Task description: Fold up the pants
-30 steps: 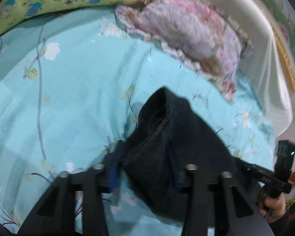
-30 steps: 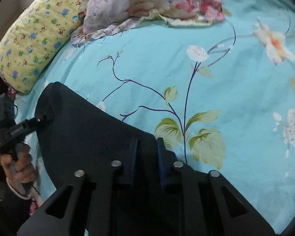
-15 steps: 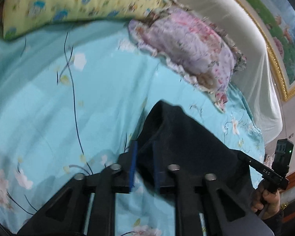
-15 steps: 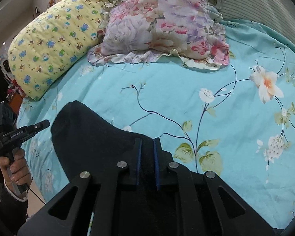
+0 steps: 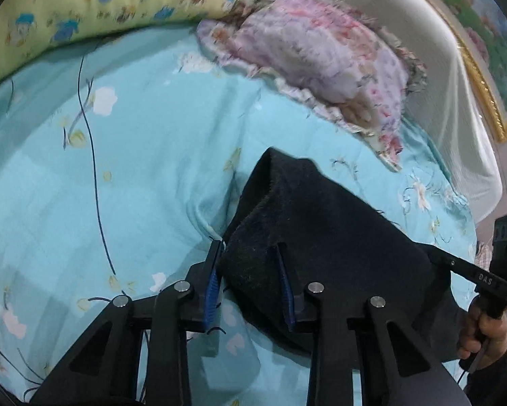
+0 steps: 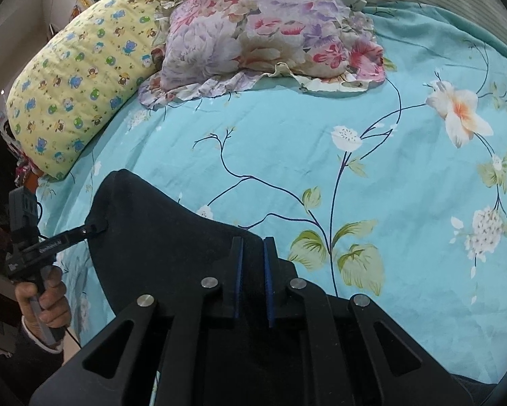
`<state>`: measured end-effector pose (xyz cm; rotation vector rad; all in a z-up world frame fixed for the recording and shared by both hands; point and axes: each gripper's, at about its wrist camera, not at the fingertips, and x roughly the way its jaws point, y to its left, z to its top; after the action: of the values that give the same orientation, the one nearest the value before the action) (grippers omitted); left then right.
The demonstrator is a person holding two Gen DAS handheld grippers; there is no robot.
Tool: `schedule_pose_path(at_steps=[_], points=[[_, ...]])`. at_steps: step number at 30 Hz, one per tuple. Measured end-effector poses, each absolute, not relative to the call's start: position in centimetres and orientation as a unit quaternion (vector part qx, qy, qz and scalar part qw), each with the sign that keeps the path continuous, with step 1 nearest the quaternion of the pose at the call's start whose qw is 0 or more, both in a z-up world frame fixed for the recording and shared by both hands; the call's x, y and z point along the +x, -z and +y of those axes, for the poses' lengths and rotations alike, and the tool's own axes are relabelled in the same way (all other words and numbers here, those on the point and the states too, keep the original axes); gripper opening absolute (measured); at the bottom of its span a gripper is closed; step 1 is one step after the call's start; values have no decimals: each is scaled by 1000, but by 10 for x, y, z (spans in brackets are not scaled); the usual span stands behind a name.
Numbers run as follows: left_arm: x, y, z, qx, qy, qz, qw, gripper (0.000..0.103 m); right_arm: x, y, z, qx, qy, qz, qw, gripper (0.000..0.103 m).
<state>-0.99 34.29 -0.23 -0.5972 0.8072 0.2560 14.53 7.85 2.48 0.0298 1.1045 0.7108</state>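
The left wrist view shows the pants (image 5: 324,237) as a dark folded bundle lying on the blue flowered bedsheet (image 5: 135,169), with the yellow pillow (image 5: 84,10) along the far edge of the bed, the flowered pillow (image 5: 314,54) to its right and a gold picture frame (image 5: 483,84) beyond the bed's far right corner. Only this view shows the left gripper (image 5: 248,253) close up: its blue-padded fingers (image 5: 211,284) stand well apart, astride the near left corner of the pants, with the fuzzy cloth between them; I cannot tell whether either pad presses it. At the right edge a hand (image 5: 483,331) holds the other tool. The right wrist view shows what the left hides: the pants (image 6: 158,237) spread wide toward the bed's left edge, and large printed flowers across the sheet (image 6: 389,169). Here the right gripper (image 6: 252,253) has its fingers (image 6: 237,270) drawn nearly together, pinched on the far edge of the pants.
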Motion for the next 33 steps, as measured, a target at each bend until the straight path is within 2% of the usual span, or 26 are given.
schedule_pose_path(at_steps=[1,16,19,22,27,29,30,32,33], points=[[-13,-2,340,-281,-119,380,873,24,144,-27,79,11,-331,511,793,12],[-20,-17,337,-279,-104,362,883,18,137,-45,90,-1,-326,488,810,12],[-23,-25,342,-279,-106,352,887,16,143,-63,106,-4,-345,471,812,5],[-23,-23,345,-263,-121,357,888,15,149,-70,126,-41,-339,469,814,5],[-23,-3,348,-258,-124,376,881,16,155,-34,123,-57,-312,502,804,5],[-23,0,347,-252,-128,381,881,20,158,-17,113,-49,-294,518,802,6],[-23,0,347,-248,-130,383,880,23,159,-11,108,-44,-284,525,801,7],[-24,1,348,-248,-135,393,875,36,161,-3,102,-48,-267,526,806,20],[-25,0,349,-252,-135,395,873,38,162,-2,100,-48,-261,523,810,33]])
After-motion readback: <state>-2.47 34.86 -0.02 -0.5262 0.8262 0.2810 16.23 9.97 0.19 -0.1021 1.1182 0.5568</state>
